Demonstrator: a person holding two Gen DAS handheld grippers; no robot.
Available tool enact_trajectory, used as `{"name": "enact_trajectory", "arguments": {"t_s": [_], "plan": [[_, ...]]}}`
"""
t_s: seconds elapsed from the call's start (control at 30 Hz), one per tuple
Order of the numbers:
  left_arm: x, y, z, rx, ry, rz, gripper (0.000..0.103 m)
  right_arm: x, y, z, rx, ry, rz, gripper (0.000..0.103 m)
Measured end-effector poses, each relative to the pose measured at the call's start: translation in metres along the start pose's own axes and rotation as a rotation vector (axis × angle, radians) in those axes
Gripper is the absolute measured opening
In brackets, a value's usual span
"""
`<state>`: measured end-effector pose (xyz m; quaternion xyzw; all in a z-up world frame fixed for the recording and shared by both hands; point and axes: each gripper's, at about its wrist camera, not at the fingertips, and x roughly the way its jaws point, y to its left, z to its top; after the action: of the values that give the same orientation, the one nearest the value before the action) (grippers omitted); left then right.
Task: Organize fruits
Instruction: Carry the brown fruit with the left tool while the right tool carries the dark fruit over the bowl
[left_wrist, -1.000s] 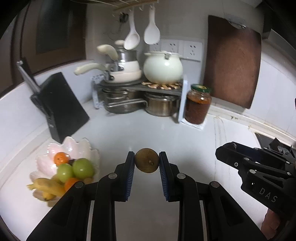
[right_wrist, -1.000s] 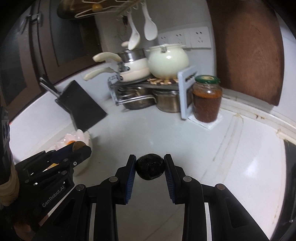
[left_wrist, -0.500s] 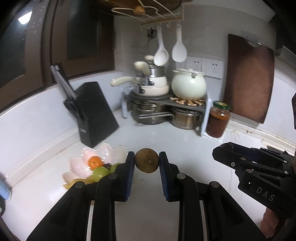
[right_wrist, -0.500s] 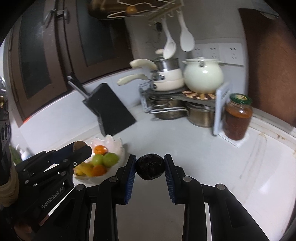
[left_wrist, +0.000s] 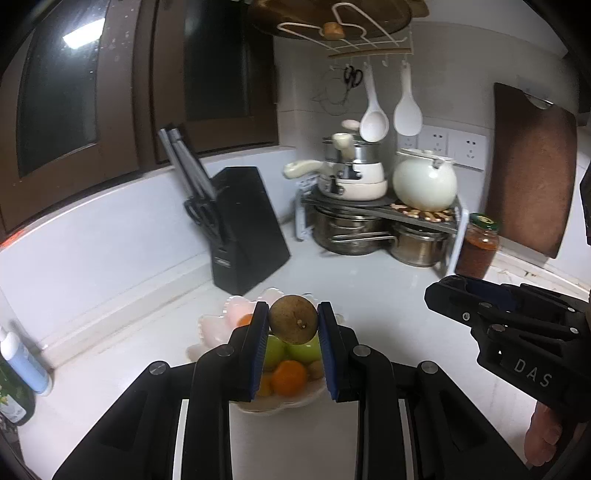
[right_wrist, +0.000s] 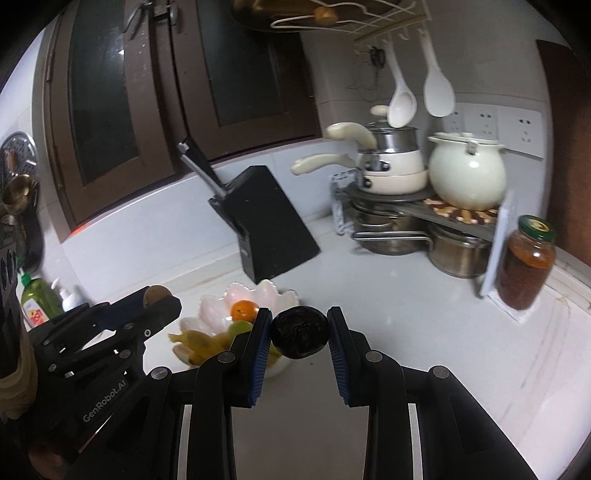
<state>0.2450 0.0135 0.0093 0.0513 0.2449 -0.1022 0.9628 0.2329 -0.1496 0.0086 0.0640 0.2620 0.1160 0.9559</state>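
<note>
My left gripper (left_wrist: 293, 325) is shut on a round brown fruit (left_wrist: 293, 323), held in the air over a white flower-shaped bowl (left_wrist: 214, 328). The bowl holds green fruits (left_wrist: 275, 350), an orange fruit (left_wrist: 289, 377) and bananas (right_wrist: 195, 341). My right gripper (right_wrist: 300, 332) is shut on a dark, nearly black fruit (right_wrist: 300, 332), hanging just right of the bowl (right_wrist: 242, 293). The right gripper (left_wrist: 480, 310) also shows at the right of the left wrist view, and the left gripper (right_wrist: 155, 306) at the left of the right wrist view.
A black knife block (left_wrist: 245, 229) stands behind the bowl. In the corner is a rack with pots (left_wrist: 351, 229) and a cream kettle (left_wrist: 424, 181). A jar of red preserve (left_wrist: 478, 245) stands beside it, with a brown cutting board (left_wrist: 532, 166) on the wall. Bottles (right_wrist: 37, 299) stand at far left.
Both grippers have swung left and risen with their fruits still held. The bowl has moved from the far left to the middle of both views.
</note>
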Motion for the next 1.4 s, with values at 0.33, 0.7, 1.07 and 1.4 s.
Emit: {"name": "enact_trajectory", "arguments": {"t_s": [0.33, 0.7, 1.07, 1.4], "plan": [[0.009, 0.031, -0.001, -0.024, 0.018, 0.059, 0.027, 0.035, 0.025, 0.011, -0.041, 0.035, 0.064, 0.032], [0.042, 0.054, -0.005, -0.053, 0.084, 0.071, 0.027, 0.083, 0.04, 0.025, -0.113, 0.075, 0.103, 0.032], [0.082, 0.063, -0.012, -0.067, 0.167, 0.05, 0.027, 0.134, 0.039, 0.028, -0.128, 0.175, 0.142, 0.032], [0.109, 0.063, -0.016, -0.056, 0.225, 0.051, 0.027, 0.167, 0.032, 0.024, -0.123, 0.252, 0.14, 0.032]]}}
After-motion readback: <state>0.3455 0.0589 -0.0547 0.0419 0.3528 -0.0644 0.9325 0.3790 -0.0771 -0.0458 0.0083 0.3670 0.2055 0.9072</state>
